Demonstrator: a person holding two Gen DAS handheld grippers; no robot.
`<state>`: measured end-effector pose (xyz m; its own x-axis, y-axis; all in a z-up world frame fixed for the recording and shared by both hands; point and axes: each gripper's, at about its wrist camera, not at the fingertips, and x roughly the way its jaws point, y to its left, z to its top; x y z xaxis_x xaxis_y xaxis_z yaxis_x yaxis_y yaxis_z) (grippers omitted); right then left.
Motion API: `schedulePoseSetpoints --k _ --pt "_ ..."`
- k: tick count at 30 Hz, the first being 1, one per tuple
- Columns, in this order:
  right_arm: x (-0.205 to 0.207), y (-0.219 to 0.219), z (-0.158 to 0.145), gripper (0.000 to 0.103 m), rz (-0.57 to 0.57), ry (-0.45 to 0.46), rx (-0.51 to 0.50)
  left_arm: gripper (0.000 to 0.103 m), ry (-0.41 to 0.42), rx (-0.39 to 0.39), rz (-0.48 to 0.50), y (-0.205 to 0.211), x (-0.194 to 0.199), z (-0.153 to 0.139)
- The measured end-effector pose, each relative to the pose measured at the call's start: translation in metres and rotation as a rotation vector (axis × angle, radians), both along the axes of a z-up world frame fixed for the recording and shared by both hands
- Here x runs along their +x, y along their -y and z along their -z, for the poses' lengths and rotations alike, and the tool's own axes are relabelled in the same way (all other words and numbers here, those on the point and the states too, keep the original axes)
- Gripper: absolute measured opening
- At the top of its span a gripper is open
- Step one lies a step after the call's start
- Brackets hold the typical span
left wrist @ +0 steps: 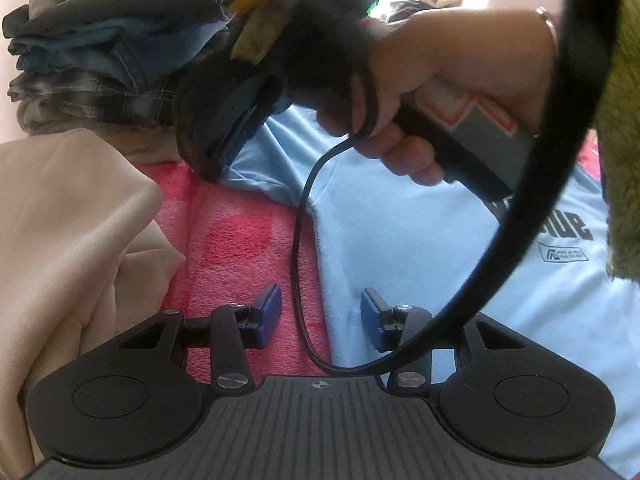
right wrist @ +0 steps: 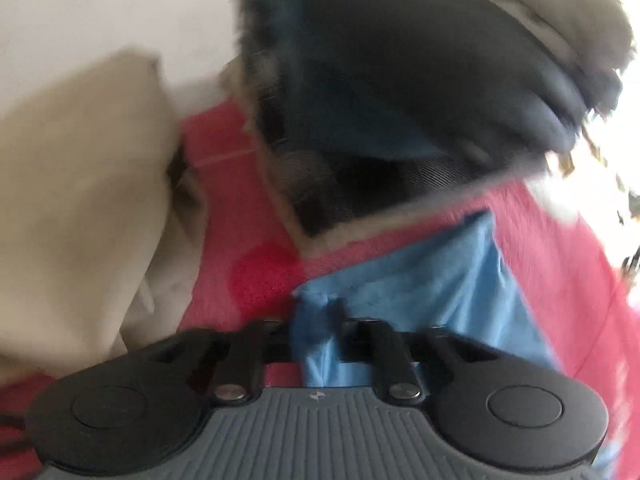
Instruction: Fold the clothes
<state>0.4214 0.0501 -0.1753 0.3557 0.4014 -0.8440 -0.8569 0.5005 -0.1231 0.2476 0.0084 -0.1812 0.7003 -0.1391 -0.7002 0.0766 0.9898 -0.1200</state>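
Observation:
A light blue T-shirt [left wrist: 400, 248] with dark print lies spread on a pink towel [left wrist: 240, 240]. My left gripper [left wrist: 320, 316] hovers open over the shirt's left edge, its blue pads [left wrist: 268, 312] apart, with only a black cable [left wrist: 298, 280] running between them. A hand [left wrist: 420, 80] holds my right gripper [left wrist: 216, 164] down at the shirt's sleeve [left wrist: 256, 168]. In the blurred right wrist view, the right gripper [right wrist: 320, 320] is shut on a bunched fold of the blue shirt [right wrist: 420, 280].
A stack of folded dark, blue and plaid clothes [left wrist: 100, 48] sits at the back left, seen close ahead as the stack [right wrist: 400, 80]. A beige garment [left wrist: 72, 240] lies crumpled at left. Green fuzzy fabric [left wrist: 624, 160] hangs at right.

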Motion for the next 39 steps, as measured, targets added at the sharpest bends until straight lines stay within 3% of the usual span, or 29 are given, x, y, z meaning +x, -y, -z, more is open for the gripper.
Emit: schedulePoseSetpoints --k 5,8,10,12,14,15,18,20,23,26,29,32,33,37,39 --pt "-0.004 0.006 -0.011 0.009 -0.038 -0.068 0.142 0.044 0.001 0.0 0.001 0.0 -0.001 0.001" --pt "-0.007 -0.003 0.0 0.009 -0.074 -0.04 0.108 0.044 0.002 0.001 0.002 0.0 -0.001 0.001" --pt "-0.008 -0.006 0.003 0.012 -0.092 -0.021 0.098 0.044 0.003 0.002 0.002 0.0 -0.001 0.001" --pt "-0.008 -0.001 -0.009 0.027 -0.095 0.001 0.104 0.044 0.002 -0.001 0.001 -0.001 -0.001 0.001" --pt "-0.005 0.027 -0.034 0.039 -0.04 0.02 0.17 0.045 0.0 -0.006 -0.003 -0.002 0.0 0.0" --pt "-0.003 0.041 -0.047 0.04 -0.012 0.029 0.204 0.045 -0.004 -0.012 -0.005 -0.002 0.001 -0.001" --pt "0.004 0.113 -0.088 0.04 0.234 0.065 0.287 0.045 -0.016 -0.041 -0.01 -0.005 0.001 -0.007" --pt "0.003 0.182 -0.116 0.04 0.466 0.097 0.372 0.045 -0.004 -0.054 -0.008 -0.005 -0.004 -0.012" --pt "-0.051 0.298 -0.151 0.04 0.83 0.171 0.533 0.046 0.035 -0.052 -0.003 0.001 -0.011 -0.023" --pt "-0.138 0.397 -0.176 0.042 1.131 0.218 0.675 0.046 0.069 -0.048 0.037 0.006 -0.026 -0.035" --pt "-0.245 0.465 -0.192 0.042 1.327 0.221 0.738 0.046 0.066 -0.041 0.128 0.016 -0.041 -0.044" --pt "-0.34 0.496 -0.191 0.042 1.449 0.219 0.72 0.046 -0.011 -0.016 0.263 0.03 -0.069 -0.037" --pt "-0.368 0.504 -0.186 0.042 1.49 0.214 0.726 0.046 -0.027 0.024 0.285 0.035 -0.079 -0.033" --pt "-0.468 0.53 -0.167 0.042 1.648 0.173 0.793 0.046 -0.088 0.19 0.371 0.054 -0.121 -0.019" --pt "-0.499 0.529 -0.164 0.042 1.672 0.163 0.801 0.046 -0.056 0.215 0.347 0.051 -0.133 -0.034"
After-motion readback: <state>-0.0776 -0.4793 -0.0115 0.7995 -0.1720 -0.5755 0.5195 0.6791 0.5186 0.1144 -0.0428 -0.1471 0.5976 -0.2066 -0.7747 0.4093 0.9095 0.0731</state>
